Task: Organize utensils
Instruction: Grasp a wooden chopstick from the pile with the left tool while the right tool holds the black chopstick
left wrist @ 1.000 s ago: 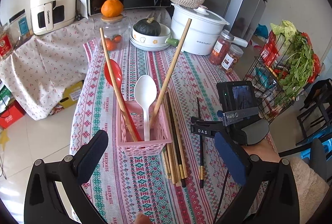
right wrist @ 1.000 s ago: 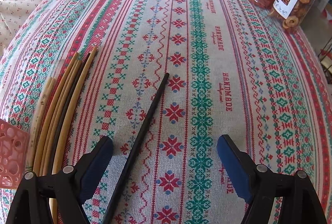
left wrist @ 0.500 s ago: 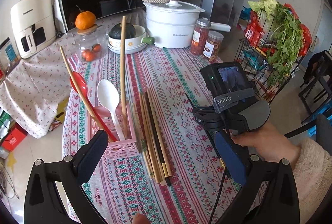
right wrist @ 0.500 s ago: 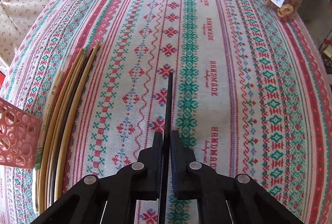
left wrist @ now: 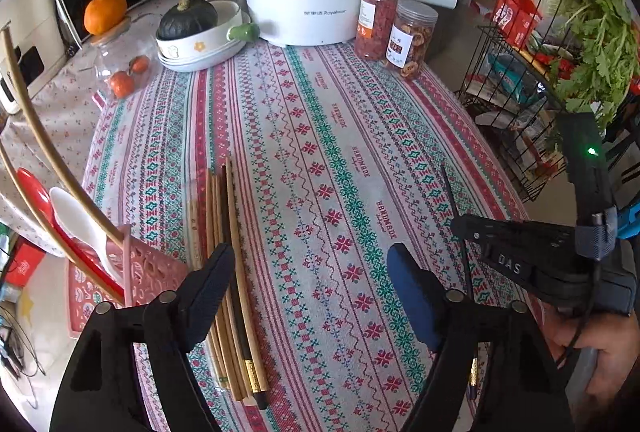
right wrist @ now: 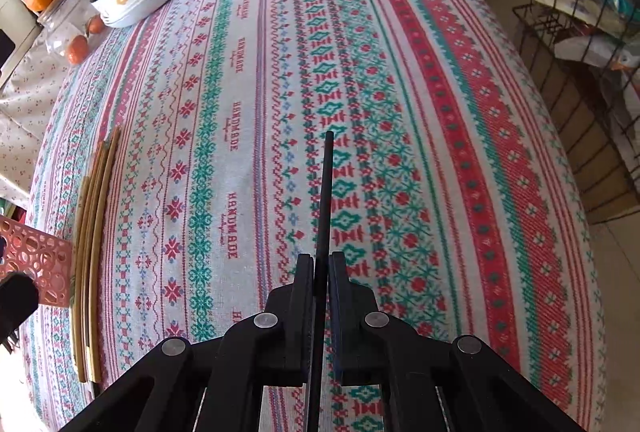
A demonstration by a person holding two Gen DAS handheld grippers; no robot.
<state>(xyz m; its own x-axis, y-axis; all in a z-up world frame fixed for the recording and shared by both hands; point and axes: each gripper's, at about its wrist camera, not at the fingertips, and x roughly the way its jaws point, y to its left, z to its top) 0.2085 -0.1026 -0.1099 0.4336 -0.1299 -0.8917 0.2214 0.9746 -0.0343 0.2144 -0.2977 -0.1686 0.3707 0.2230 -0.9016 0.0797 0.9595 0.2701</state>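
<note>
Slim matte-black chopstick (right wrist: 326,192), straight, round-tipped

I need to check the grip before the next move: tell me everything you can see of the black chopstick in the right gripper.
The black chopstick is a thin, straight, matte dark stick tapering to a blunt tip. The right gripper is shut on it, pads pressing both sides, so it points forward along the fingers, tip out over the patterned tablecloth. The left wrist view shows a gold-banded end behind the gripper. It lies apart from the chopstick bundle; whether its tip touches the cloth is unclear.
</note>
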